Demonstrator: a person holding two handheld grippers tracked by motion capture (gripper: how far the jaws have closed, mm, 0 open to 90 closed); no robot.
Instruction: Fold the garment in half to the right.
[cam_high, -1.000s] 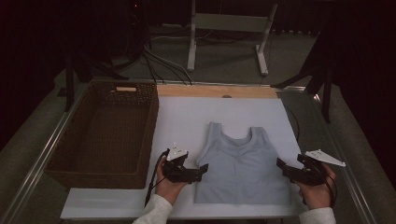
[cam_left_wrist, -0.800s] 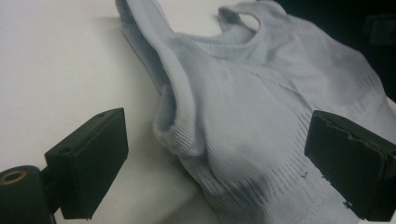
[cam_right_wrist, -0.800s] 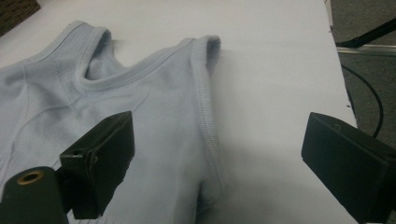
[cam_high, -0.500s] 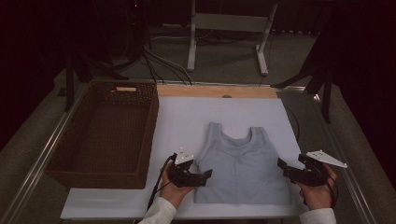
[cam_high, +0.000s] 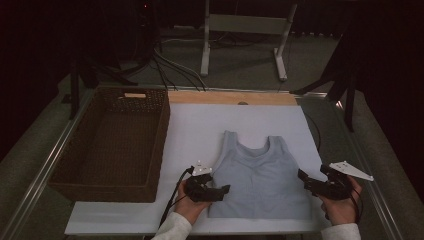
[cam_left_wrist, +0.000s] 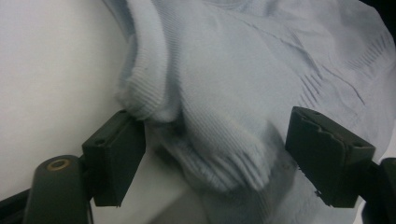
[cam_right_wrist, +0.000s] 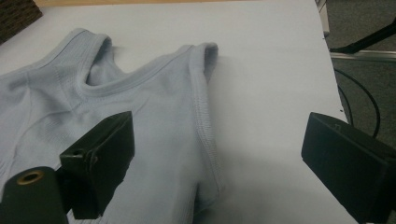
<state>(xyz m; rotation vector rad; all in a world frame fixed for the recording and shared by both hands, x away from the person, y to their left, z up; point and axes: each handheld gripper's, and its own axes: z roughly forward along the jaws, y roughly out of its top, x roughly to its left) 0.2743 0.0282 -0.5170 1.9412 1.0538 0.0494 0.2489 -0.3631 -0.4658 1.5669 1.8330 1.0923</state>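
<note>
We have the light-blue tank top (cam_high: 260, 180) lying flat near the front edge of the desk (cam_high: 200, 125), straps pointing toward the far edge, with the wicker basket (cam_high: 112, 142) along the desk's left edge, well apart from it.

Our left gripper (cam_high: 220, 192) is at the top's lower left side. Its jaws have just been closing, yet they stand apart: in the left gripper view a bunched fold of ribbed fabric (cam_left_wrist: 205, 135) sits between them, touching the left jaw while the right jaw is clear of the cloth. Our right gripper (cam_high: 304, 181) hovers at the right side seam, jaws wide apart, with the fabric edge (cam_right_wrist: 205, 140) and bare desk between them.

The risks, as we judge them:
- The left jaws may close on the top layer only, so the shirt would peel open when lifted.
- The bunched fold could slide out before the jaws meet, since only one side touches.
- The right jaws sit partly over bare desk; closing there could miss the seam or catch a thin edge that slips.
- An uneven lift between the two sides would drag and wrinkle the shirt.
</note>
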